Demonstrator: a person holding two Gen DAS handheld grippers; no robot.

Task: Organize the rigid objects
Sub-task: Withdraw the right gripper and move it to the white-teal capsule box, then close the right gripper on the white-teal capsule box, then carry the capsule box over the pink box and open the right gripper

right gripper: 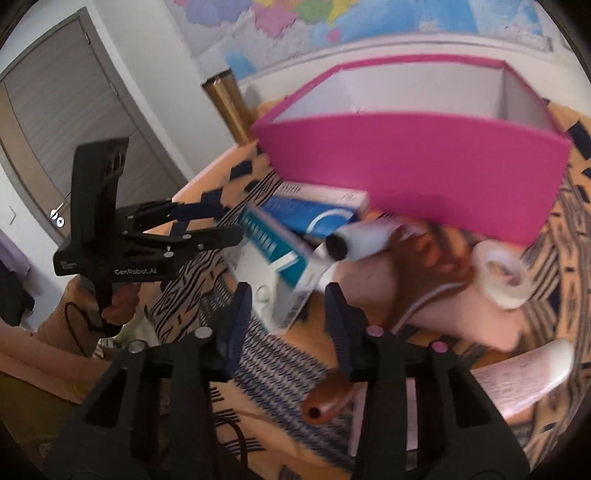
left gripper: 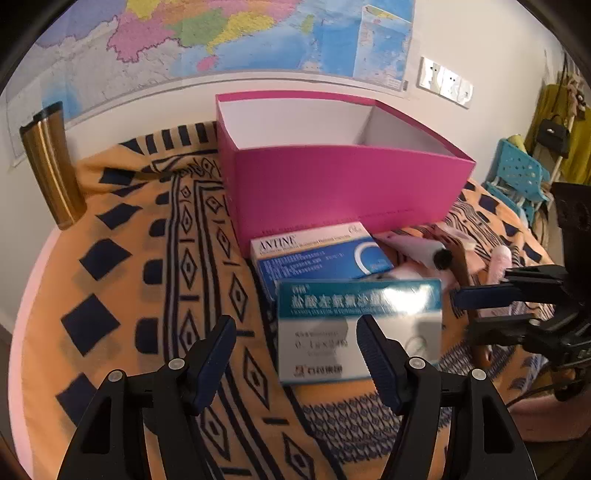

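On the far left of the orange, dark-patterned cloth (left gripper: 122,266) covering the bench stands a gold metal tumbler (left gripper: 51,170), close to the wall map (left gripper: 207,33). Right of it, at the far middle, sits the open pink cardboard box (left gripper: 343,184) – white inside. Just near of its front wall lies a blue-and-white medicine carton (left gripper: 317,258), and a teal-and-white medicine carton (left gripper: 360,325) overlaps its near edge. The left tongs (left gripper: 297,350) hang released, their right pad in front of the teal carton, gripping nothing. Further right lie a white tube with a black cap (right gripper: 364,236), a brown object and a roll of white tape (right gripper: 502,273). The right tongs (right gripper: 288,321) – jaws partly apart – hold nothing.
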